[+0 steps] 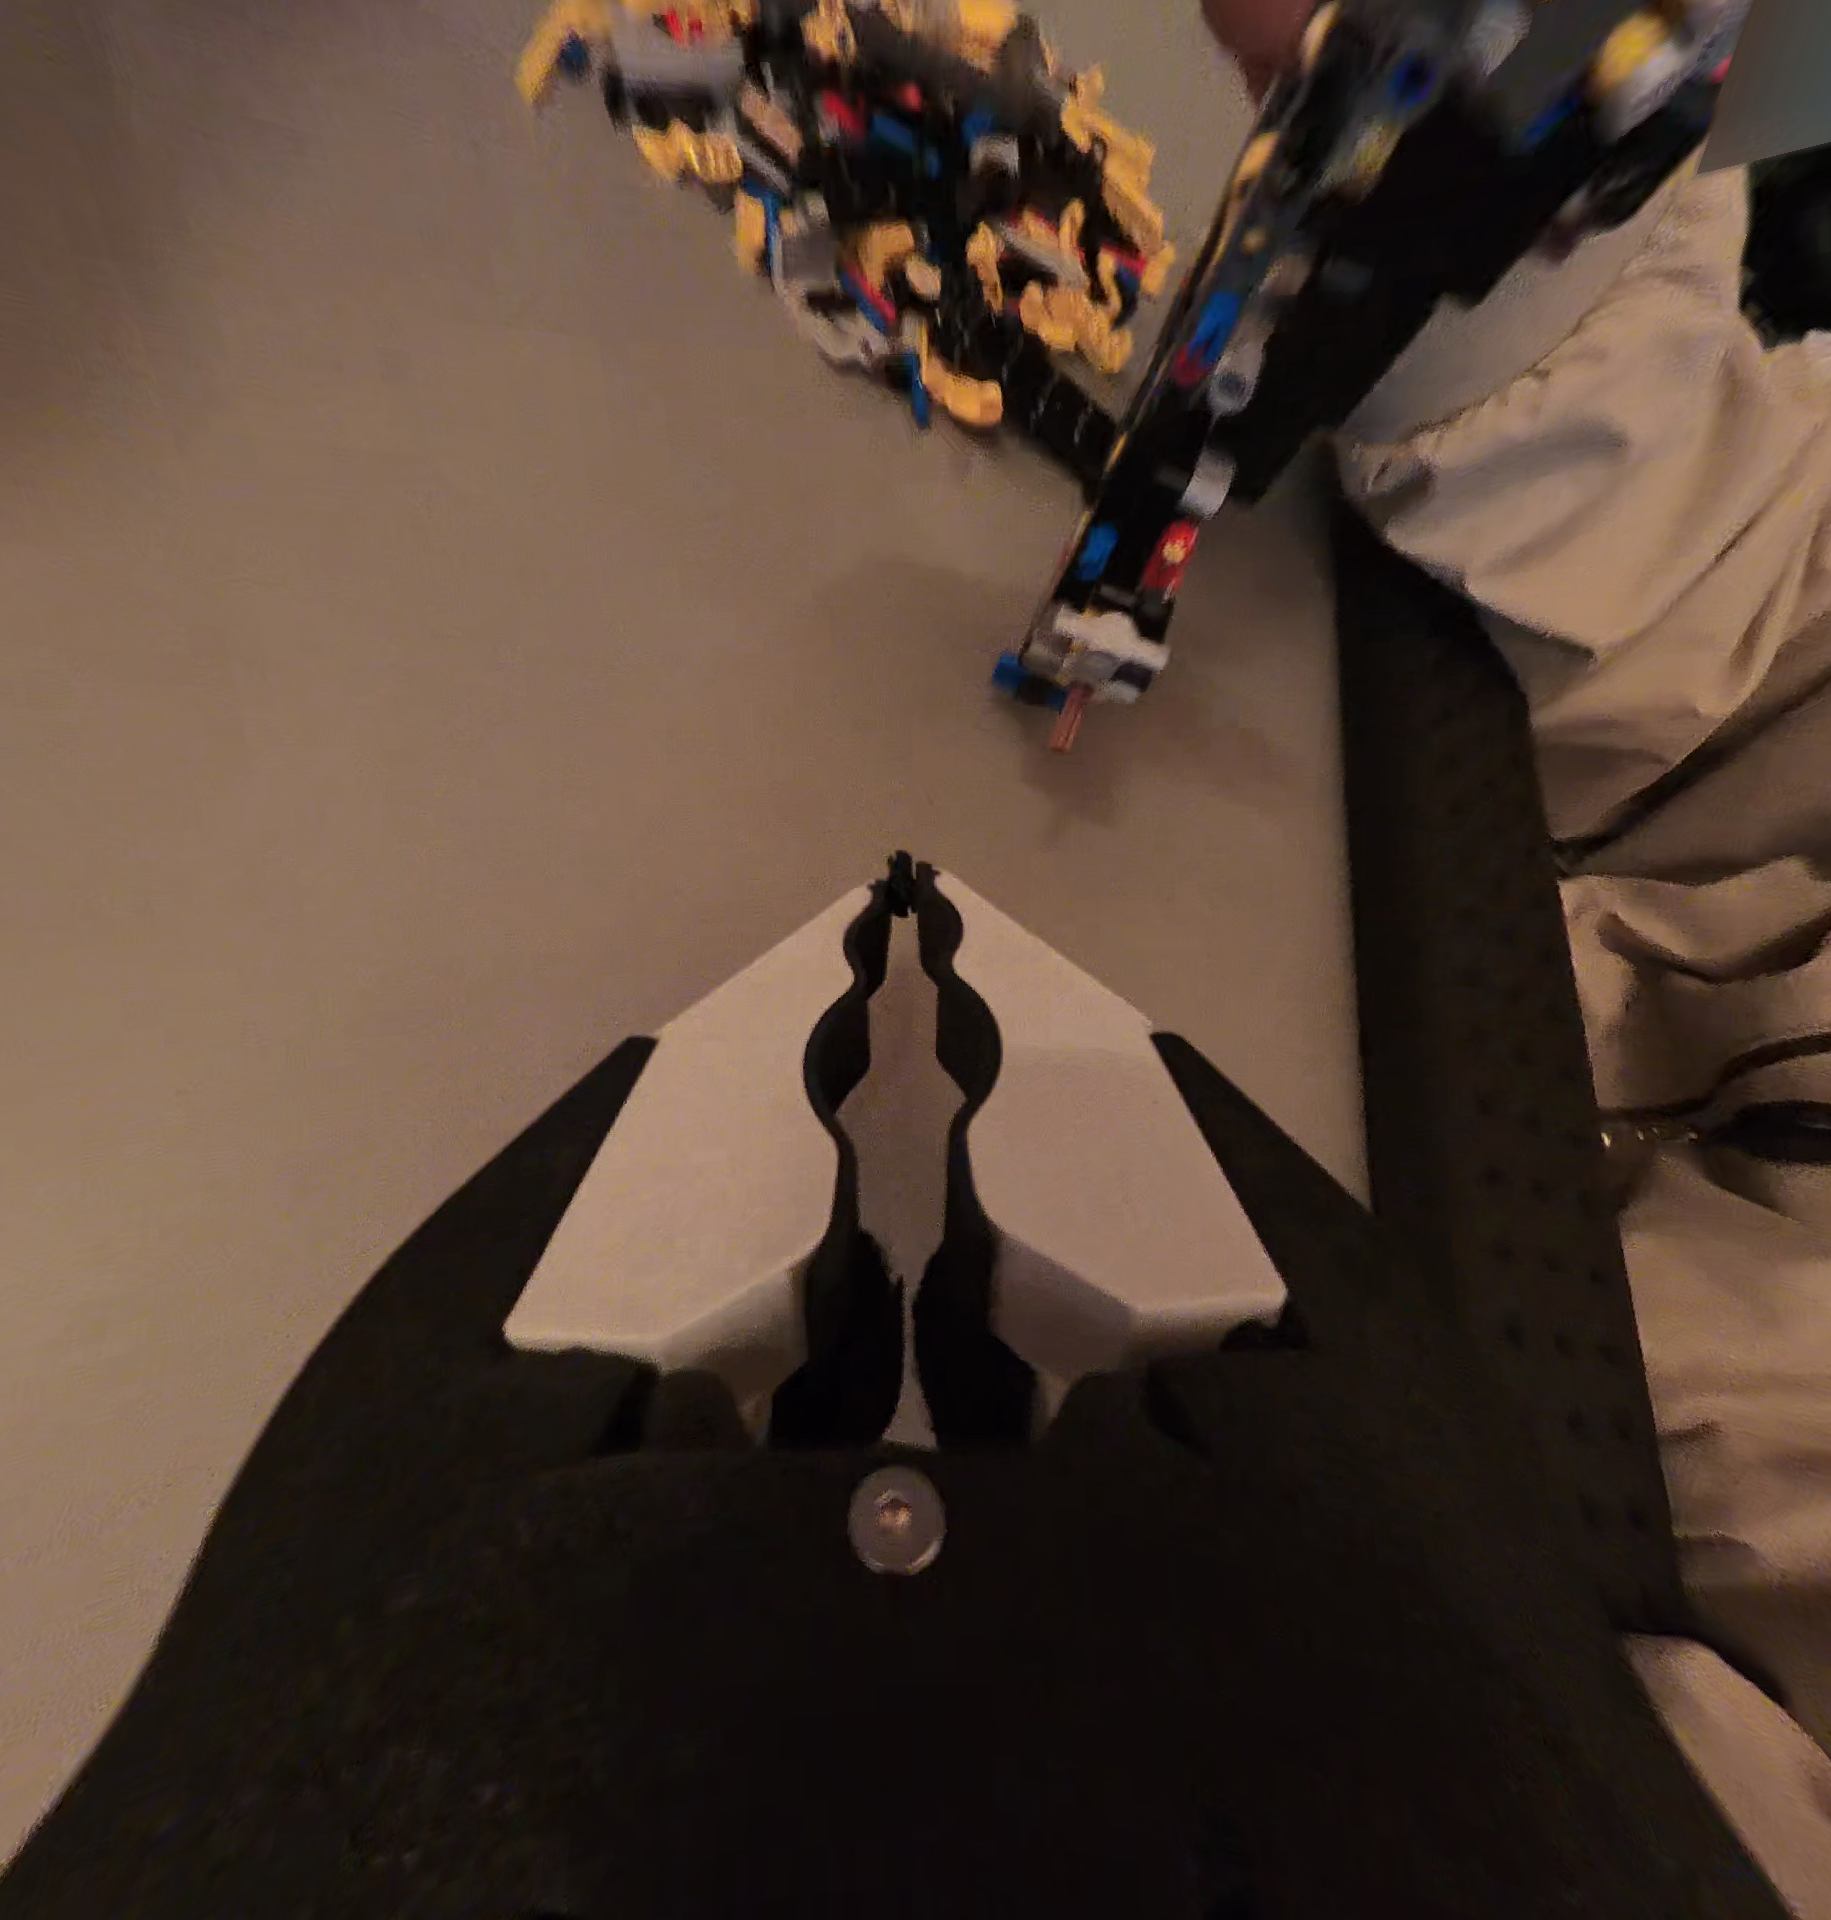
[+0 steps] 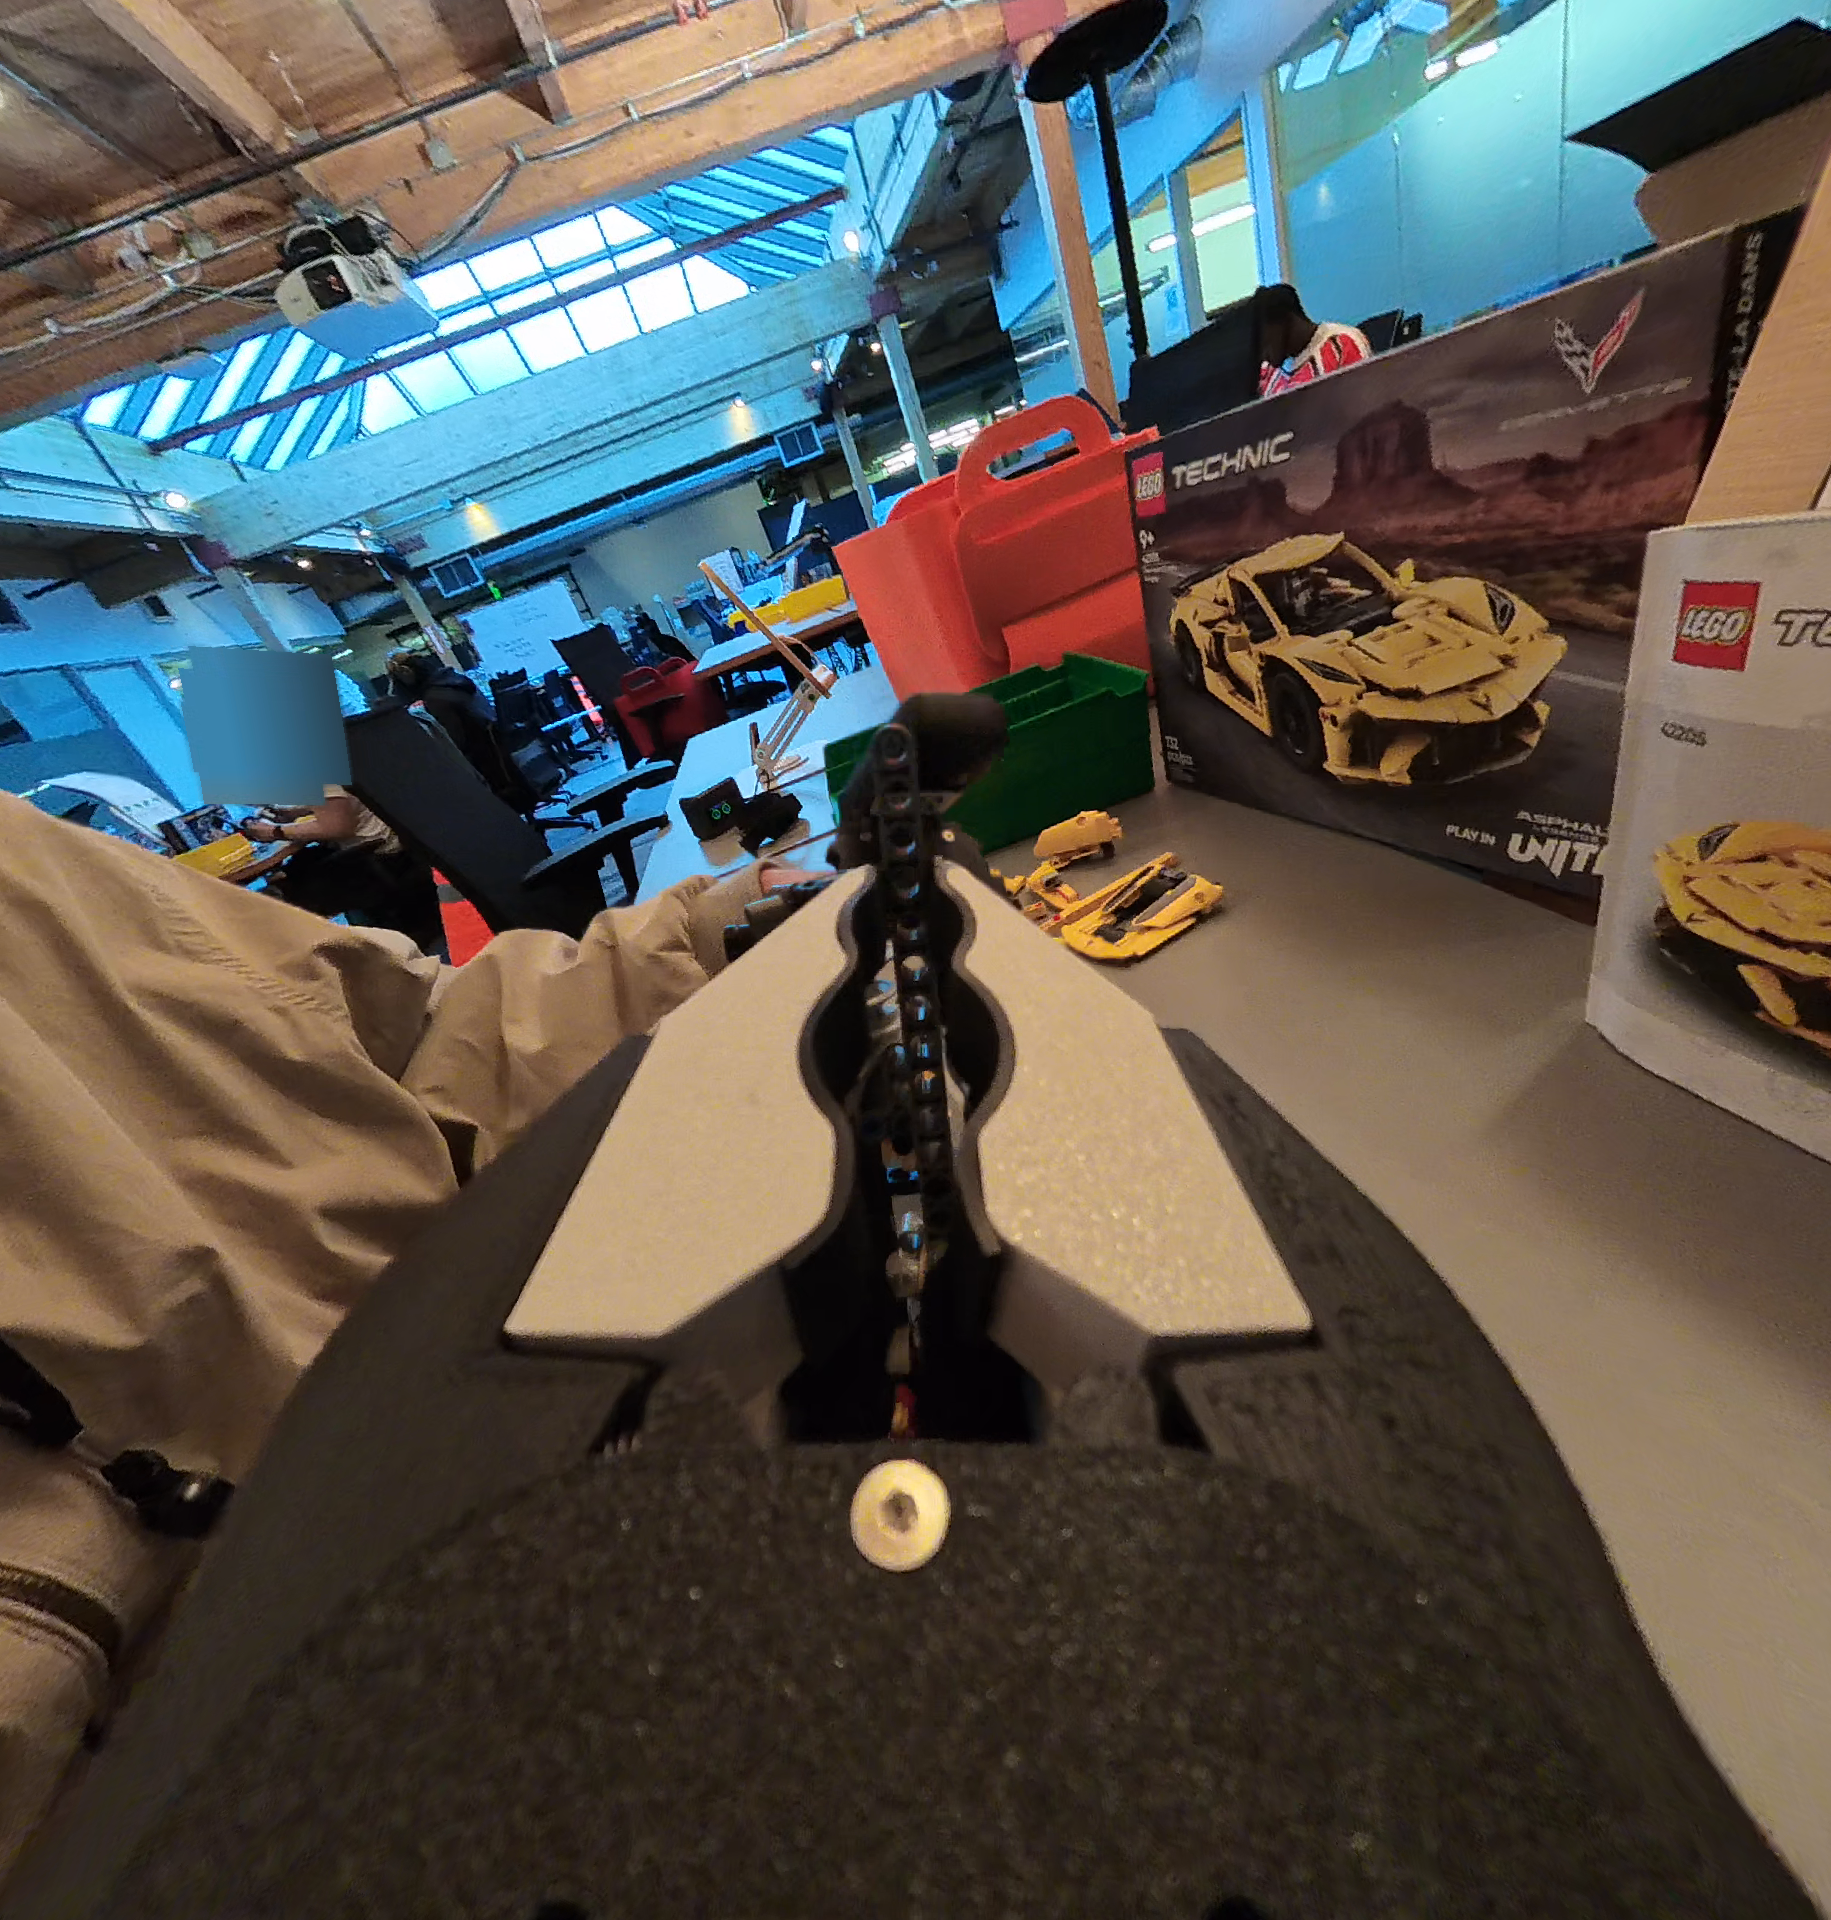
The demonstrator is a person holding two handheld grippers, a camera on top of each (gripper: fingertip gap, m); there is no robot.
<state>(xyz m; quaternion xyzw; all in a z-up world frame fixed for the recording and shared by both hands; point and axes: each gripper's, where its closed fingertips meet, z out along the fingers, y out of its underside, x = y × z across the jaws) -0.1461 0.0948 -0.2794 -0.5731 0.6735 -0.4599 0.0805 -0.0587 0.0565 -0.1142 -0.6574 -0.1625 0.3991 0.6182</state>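
Note:
In the left wrist view my left gripper point(image 1: 898, 885) hangs above a beige table point(image 1: 371, 623), shut on a tiny black piece point(image 1: 900, 869) pinched at its very tips. Ahead and to the right, a long black brick assembly point(image 1: 1129, 551) with blue, red and white parts slants down over the table. In the right wrist view my right gripper point(image 2: 906, 878) is shut on that long black holed beam assembly point(image 2: 895, 790), which runs between the jaws and sticks out past the tips.
A blurred pile of yellow, black and blue bricks point(image 1: 869, 197) lies on the table ahead. A beige jacket sleeve point(image 2: 215, 1039) crosses at left. Yellow car body parts point(image 2: 1129, 899), a green bin point(image 2: 1056, 758), an orange tote point(image 2: 994, 561), a printed box point(image 2: 1430, 623) and a booklet point(image 2: 1742, 831) stand ahead and right.

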